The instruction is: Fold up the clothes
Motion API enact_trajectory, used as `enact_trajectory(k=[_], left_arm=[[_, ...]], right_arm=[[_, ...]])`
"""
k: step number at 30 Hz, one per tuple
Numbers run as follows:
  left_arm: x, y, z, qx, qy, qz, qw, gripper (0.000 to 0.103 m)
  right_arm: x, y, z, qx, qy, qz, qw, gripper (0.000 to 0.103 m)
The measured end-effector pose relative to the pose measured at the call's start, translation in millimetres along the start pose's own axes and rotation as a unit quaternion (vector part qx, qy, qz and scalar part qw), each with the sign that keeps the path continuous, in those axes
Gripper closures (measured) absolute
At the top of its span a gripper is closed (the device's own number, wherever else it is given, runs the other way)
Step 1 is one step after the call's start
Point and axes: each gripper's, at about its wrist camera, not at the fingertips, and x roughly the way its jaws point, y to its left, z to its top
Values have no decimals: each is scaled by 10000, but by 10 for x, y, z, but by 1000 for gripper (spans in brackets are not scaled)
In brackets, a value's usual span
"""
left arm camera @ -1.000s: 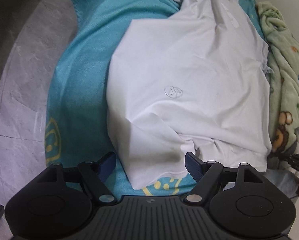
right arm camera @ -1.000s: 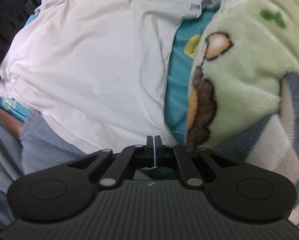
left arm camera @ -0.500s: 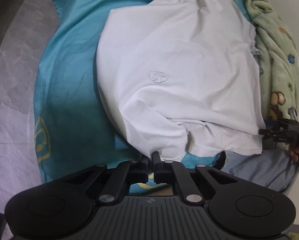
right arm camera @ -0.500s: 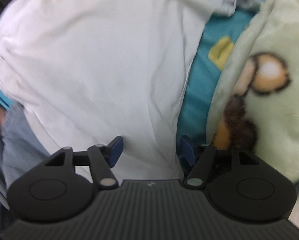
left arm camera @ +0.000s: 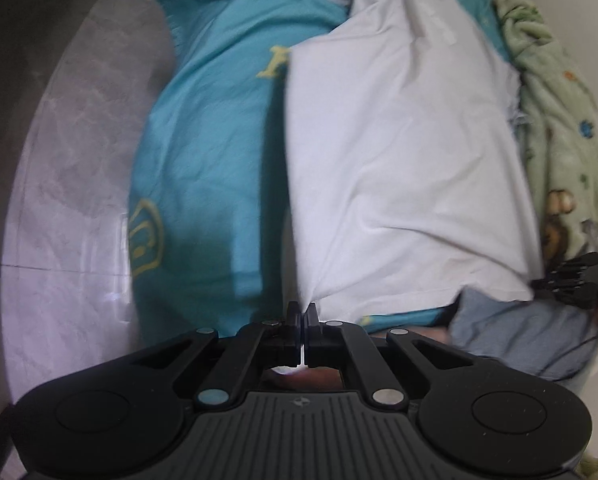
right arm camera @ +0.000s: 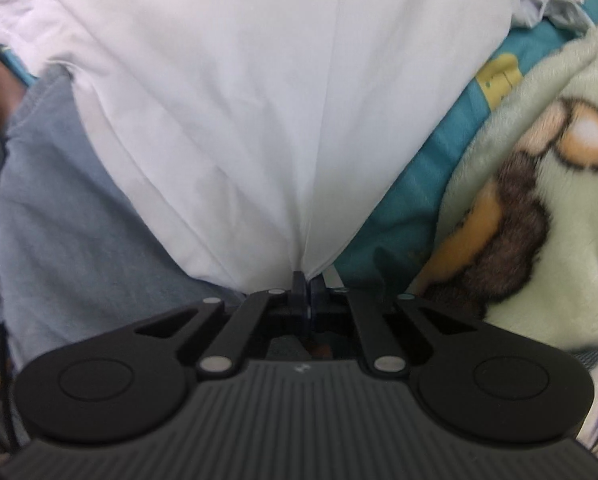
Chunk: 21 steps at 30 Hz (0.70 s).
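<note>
Two corners pinched: left gripper (left arm camera: 303,314) and right gripper (right arm camera: 309,282) clamp near hem of shirt (left arm camera: 399,152), spread on teal sheet (left arm camera: 203,152). No fold made; whole folding remains.

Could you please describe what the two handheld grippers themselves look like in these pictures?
Both look alike: the left gripper and right gripper have matte black ribbed bodies, round discs at each side, silver pivot pins on black linkage arms, and dark blue jaws. A small pale logo marks each body's centre.
</note>
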Motion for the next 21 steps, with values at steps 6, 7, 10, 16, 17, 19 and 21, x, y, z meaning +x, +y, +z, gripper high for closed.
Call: enact_trajectory(k=[6, 7, 10, 16, 17, 19, 21], left_arm=[[-169, -110, -82, 204, -476, 309, 9982, 80], [-228, -147, -97, 249, -578, 384, 9973, 71], [-436, -334, -140, 434, -865, 572, 9937, 59], [-741, -1018, -131, 954, -1566, 915, 9788, 33], [-764, -1157, -107, 1038, -1718, 974, 9748, 30], [-731, -1461, -34, 1109, -2034, 997, 9677, 18], [-669, -1745, 68, 1114, -2260, 1020, 9623, 16]], right_arm=[[-243, -183, -141, 795, -699, 270, 9940, 95], [-328, -222, -192, 937, -853, 329, 9914, 95], [-584, -364, -343, 1240, -1323, 475, 9823, 86], [-948, -467, -360, 1891, -2403, 624, 9501, 33], [-981, -504, -351, 2037, -2596, 618, 9420, 33], [-1024, -592, -310, 2373, -2996, 612, 9220, 33], [-1027, -699, -248, 2745, -3377, 633, 8981, 33]])
